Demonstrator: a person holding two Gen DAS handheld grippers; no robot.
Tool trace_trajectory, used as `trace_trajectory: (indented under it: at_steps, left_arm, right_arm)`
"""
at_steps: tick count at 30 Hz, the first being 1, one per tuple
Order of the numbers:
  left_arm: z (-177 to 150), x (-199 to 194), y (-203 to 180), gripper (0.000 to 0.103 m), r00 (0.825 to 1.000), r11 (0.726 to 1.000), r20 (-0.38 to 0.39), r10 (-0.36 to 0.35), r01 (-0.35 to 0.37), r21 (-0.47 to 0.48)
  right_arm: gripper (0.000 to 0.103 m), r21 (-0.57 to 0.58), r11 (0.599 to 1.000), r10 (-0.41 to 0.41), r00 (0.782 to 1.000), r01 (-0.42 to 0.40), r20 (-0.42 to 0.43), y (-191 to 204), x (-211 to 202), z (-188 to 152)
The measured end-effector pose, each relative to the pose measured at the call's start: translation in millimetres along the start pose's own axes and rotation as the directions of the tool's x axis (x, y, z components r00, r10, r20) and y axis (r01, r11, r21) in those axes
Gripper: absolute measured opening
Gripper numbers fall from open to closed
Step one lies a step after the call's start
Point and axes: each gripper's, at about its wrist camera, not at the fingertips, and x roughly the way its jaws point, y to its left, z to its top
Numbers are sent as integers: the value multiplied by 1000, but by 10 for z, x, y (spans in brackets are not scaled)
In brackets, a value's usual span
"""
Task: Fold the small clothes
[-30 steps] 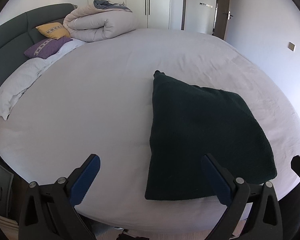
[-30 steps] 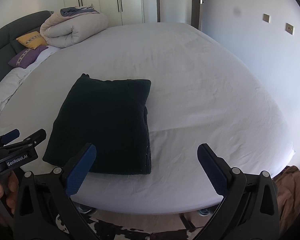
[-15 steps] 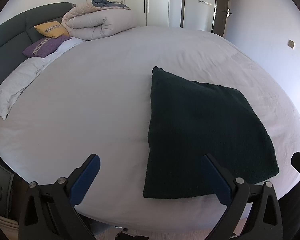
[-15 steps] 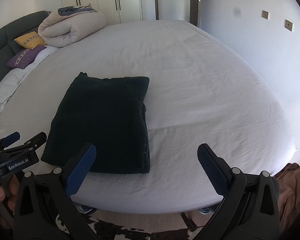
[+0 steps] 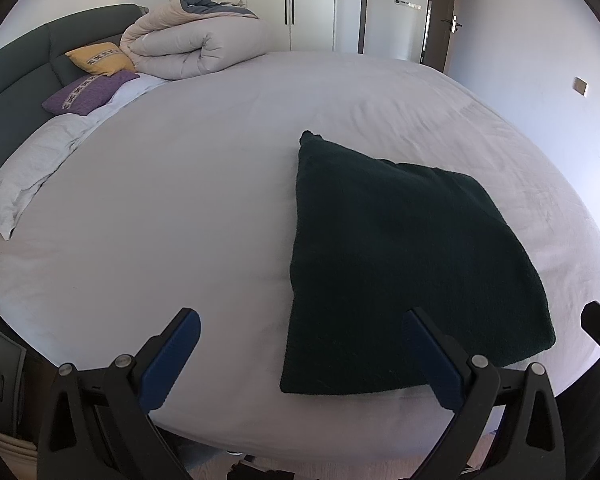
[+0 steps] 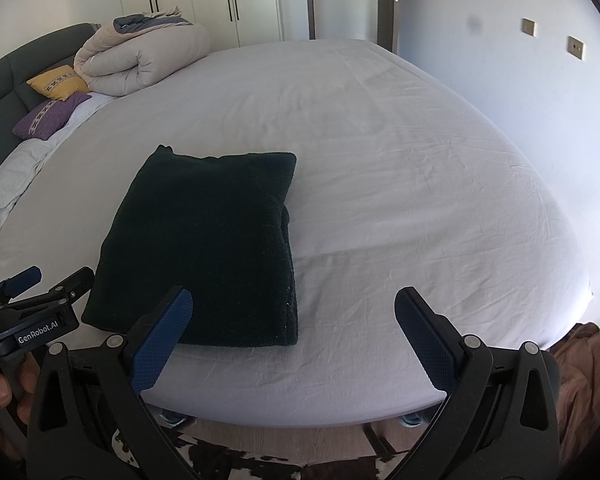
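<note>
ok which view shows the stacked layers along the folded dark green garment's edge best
The right wrist view. There the folded dark green garment turns its right edge to the camera, so the stacked layers show. In the left wrist view the garment reads as one flat dark slab, and the open left claw covers part of its near edge.

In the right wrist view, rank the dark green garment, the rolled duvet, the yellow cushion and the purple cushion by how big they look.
1. dark green garment, though it lies nearest the camera
2. rolled duvet
3. and 4. purple cushion and yellow cushion: too alike to rank.
</note>
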Motion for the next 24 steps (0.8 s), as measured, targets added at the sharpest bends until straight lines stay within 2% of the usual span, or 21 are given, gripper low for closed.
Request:
trace_trajectory:
  at_steps: [24]
  left_arm:
    - [-6,14,-20,103,1000,1000,2,2,-2,3]
  right_arm:
    - [103,17,999,-29,1000,29,6,139,-22,-54]
